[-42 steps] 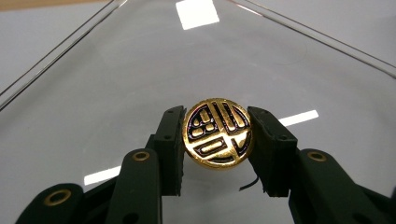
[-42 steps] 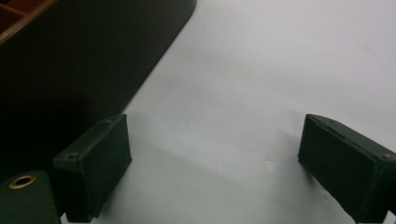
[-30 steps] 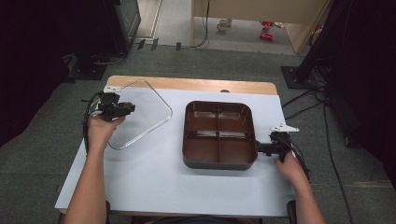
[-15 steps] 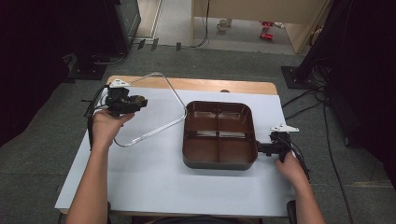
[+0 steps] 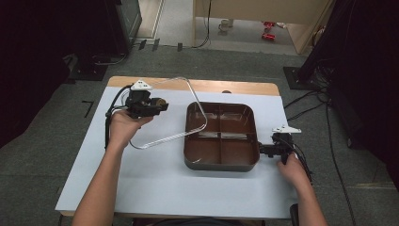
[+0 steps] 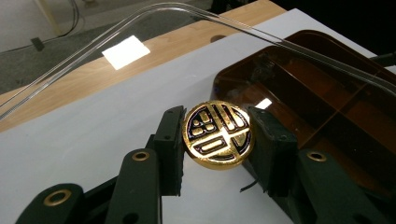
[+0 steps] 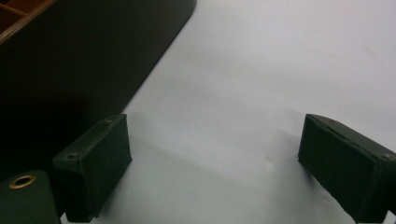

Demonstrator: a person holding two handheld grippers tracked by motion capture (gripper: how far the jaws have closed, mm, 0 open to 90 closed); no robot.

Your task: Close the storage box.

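Lid (image 5: pixel 174 110) was lifted, my left gripper (image 6: pixel 217 135) clamped on its gold knob (image 6: pixel 218 134), one corner over the brown tray (image 5: pixel 221 162). Seating it remained; my right gripper (image 7: pixel 215 163) stood wide and empty beside the tray.

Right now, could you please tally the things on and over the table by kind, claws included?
Brown divided tray: 1
Clear lid, held by its gold knob: 1
Claws, left claw shut on the knob, right claw open beside the tray: 2
Total: 4
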